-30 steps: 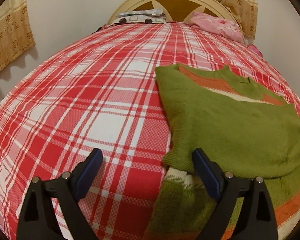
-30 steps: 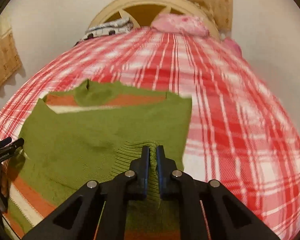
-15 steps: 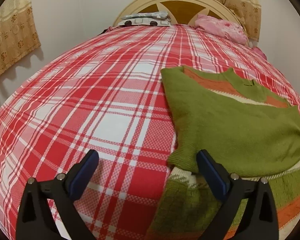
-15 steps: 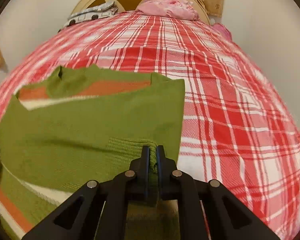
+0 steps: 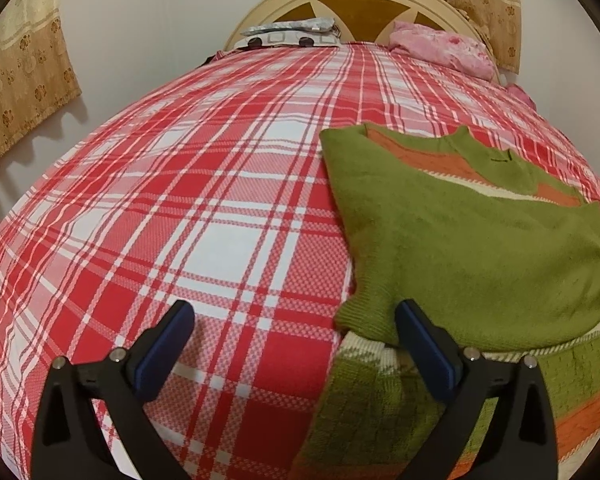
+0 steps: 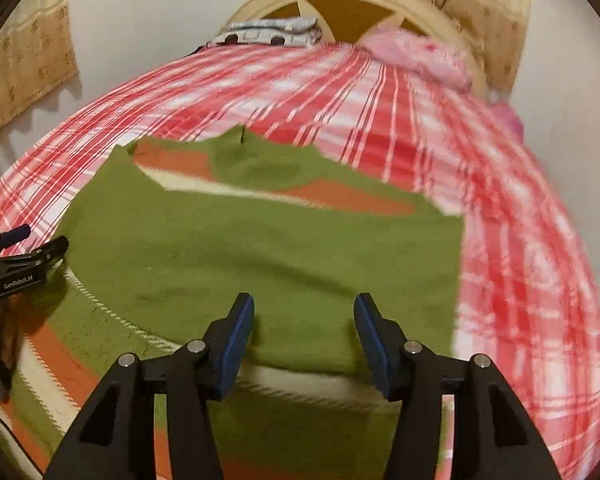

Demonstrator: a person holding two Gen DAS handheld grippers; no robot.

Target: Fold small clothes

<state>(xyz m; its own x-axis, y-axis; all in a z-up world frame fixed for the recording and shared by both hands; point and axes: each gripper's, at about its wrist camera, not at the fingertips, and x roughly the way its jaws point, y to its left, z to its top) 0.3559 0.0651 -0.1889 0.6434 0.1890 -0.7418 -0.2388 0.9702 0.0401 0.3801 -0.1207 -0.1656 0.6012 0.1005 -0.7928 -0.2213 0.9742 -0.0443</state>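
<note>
Two grippers hang over a green sweater (image 6: 260, 264) with orange and cream stripes, lying partly folded on a red plaid bedspread (image 5: 188, 216) toward its right side. Left gripper (image 5: 296, 332): jaws spread wide, one pad over bare bedspread, the other at the sweater's ribbed edge, gripping nothing. Right gripper (image 6: 304, 320): jaws opening, pads apart above the folded green layer; the far bedspread is blurred.
</note>
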